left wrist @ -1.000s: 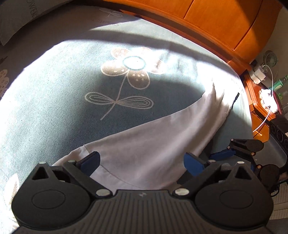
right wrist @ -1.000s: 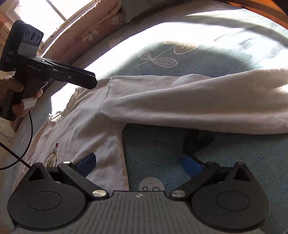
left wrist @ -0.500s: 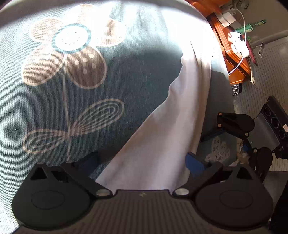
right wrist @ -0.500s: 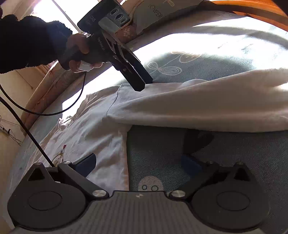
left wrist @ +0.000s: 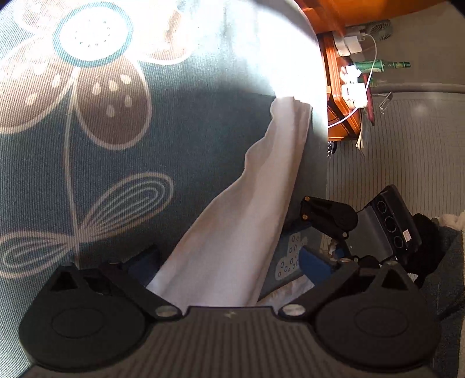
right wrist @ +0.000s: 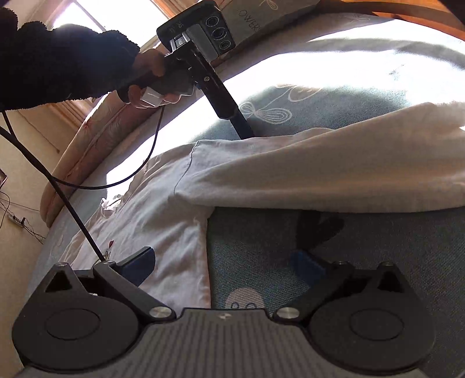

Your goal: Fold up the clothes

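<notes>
A pale pink long-sleeved garment (right wrist: 151, 215) lies flat on the blue flowered bedspread (left wrist: 189, 139). Its sleeve (left wrist: 250, 209) stretches away toward the bed's edge. My left gripper (left wrist: 229, 263) is open and straddles this sleeve close to the shoulder, one blue pad on each side. In the right wrist view a hand holds the left gripper (right wrist: 244, 130) steeply downward, with its tips hidden behind the sleeve (right wrist: 319, 171). My right gripper (right wrist: 223, 266) is open, low over the armpit area, one pad above the garment's body and the other above bare bedspread. Nothing sits between its pads.
A wooden headboard and a bedside table (left wrist: 340, 87) with a charger cable, a green bottle (left wrist: 377, 65) and a small fan stand beyond the bed's edge. A pillow (right wrist: 255, 20) lies near the window. Black cables (right wrist: 72, 215) trail over the garment. Striped floor lies to the right.
My left gripper has swung in and tipped down over the sleeve near the shoulder, coming much closer to the bedspread. My right gripper has stayed almost still and open.
</notes>
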Motion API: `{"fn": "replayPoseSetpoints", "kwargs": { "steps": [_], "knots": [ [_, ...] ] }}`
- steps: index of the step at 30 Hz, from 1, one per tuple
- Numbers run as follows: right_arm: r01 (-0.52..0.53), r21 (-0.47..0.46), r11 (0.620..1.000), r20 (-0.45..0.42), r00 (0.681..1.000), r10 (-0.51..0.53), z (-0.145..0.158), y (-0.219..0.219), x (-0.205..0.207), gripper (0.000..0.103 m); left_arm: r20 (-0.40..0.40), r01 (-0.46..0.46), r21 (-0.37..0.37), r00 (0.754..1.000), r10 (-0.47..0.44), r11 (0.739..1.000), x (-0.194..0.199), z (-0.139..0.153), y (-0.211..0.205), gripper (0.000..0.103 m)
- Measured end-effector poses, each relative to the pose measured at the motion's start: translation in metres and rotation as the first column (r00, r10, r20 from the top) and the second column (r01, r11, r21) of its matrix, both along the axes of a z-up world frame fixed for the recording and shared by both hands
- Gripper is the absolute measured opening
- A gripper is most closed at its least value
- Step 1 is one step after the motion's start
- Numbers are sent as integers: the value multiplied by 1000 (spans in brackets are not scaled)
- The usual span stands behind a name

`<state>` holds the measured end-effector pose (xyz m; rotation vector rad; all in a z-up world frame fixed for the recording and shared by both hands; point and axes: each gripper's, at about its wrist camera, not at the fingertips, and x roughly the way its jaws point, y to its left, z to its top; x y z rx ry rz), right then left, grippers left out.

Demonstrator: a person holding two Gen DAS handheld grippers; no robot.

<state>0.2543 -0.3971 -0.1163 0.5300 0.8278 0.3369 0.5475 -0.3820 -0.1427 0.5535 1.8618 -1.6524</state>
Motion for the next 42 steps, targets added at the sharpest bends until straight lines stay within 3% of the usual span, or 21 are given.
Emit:
{"fn": "replayPoseSetpoints", "kwargs": {
  "steps": [2, 5, 7, 12, 17, 20, 23, 29, 34, 37, 38, 39, 40, 42],
  "knots": [
    [-7, -19, 1000, 1, 1000, 7, 0, 3, 1, 103, -21, 18, 6, 1000, -18, 1000, 0, -4, -5, 101],
    [-15, -38, 999, 0, 1000, 15, 2, 6, 2, 103, -57, -41, 36, 997, 43, 999, 5, -8, 1, 101],
    [-16, -34, 999, -2, 1000, 16, 2, 5, 2, 103, -84, -34, 35, 996, 37, 999, 8, -11, 3, 101],
    [-7, -9, 1000, 13, 1000, 7, 0, 1, -1, 103, -110, 72, 56, 992, -66, 996, 8, -15, -14, 100],
    [-8, -38, 999, 27, 1000, 9, 1, 6, -3, 103, -128, 56, 168, 991, -34, 984, 9, -17, -15, 100],
    [-42, -83, 996, 18, 999, 44, 4, 10, 0, 103, -147, 94, 170, 987, -69, 981, 5, -20, 2, 100],
    [-58, -109, 992, 26, 998, 61, 3, 13, -2, 103, -161, 54, 179, 987, -25, 982, 11, -24, 3, 98],
    [-33, -120, 992, 40, 999, 38, 2, 16, -5, 103, -119, 88, 151, 990, -70, 985, 2, -19, -3, 97],
    [-61, -176, 982, 29, 997, 68, 5, 23, -2, 103, -105, 41, 126, 994, -27, 991, 3, -18, -1, 94],
    [-79, -210, 974, 25, 996, 86, 5, 27, -2, 103, -60, 17, 118, 998, -10, 993, 7, -14, 3, 80],
    [-78, -216, 973, 27, 996, 86, 5, 28, -2, 103, -11, 22, 109, 1000, -21, 994, 8, -13, 5, 65],
    [-75, -222, 972, 30, 996, 83, 5, 29, -3, 103, 43, 31, 100, 998, -35, 995, 10, -11, 6, 35],
    [-71, -229, 971, 32, 996, 80, 5, 30, -3, 103, 82, 22, 98, 996, -30, 995, 9, -10, 8, 12],
    [-69, -249, 966, 36, 996, 80, 4, 33, -4, 103, 151, -4, 95, 988, -10, 996, 7, -9, 13, 9]
  ]
}}
